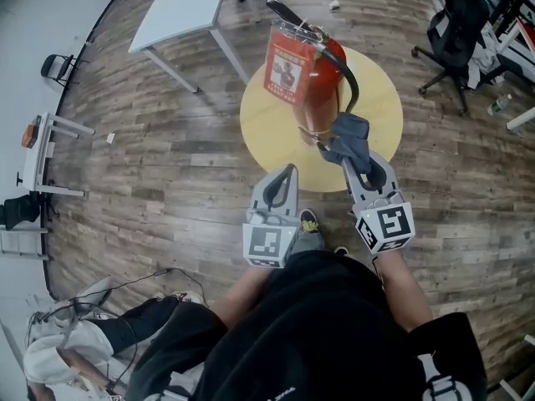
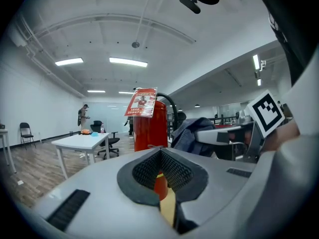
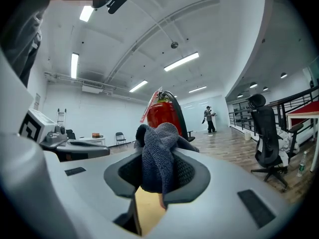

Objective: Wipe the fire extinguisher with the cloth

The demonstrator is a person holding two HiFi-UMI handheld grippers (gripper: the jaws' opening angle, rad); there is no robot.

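Right gripper view shows our right hand-held gripper (image 3: 160,176) pinching the cloth (image 3: 158,143); our left hand-held gripper (image 2: 160,156) (pressed together, empty) braces nothing, so the fire extinguisher (image 1: 324,86) may tip.

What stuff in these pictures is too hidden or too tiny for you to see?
- Print on the fire extinguisher tag: too small in the head view and the left gripper view.
- Extinguisher's base: in the head view it is behind the cloth and the right tool; in the left gripper view, behind the left tool.
- Things on the white table: cut off by the head view's top edge.
- Extinguisher's body: in the right gripper view it is mostly behind the cloth.
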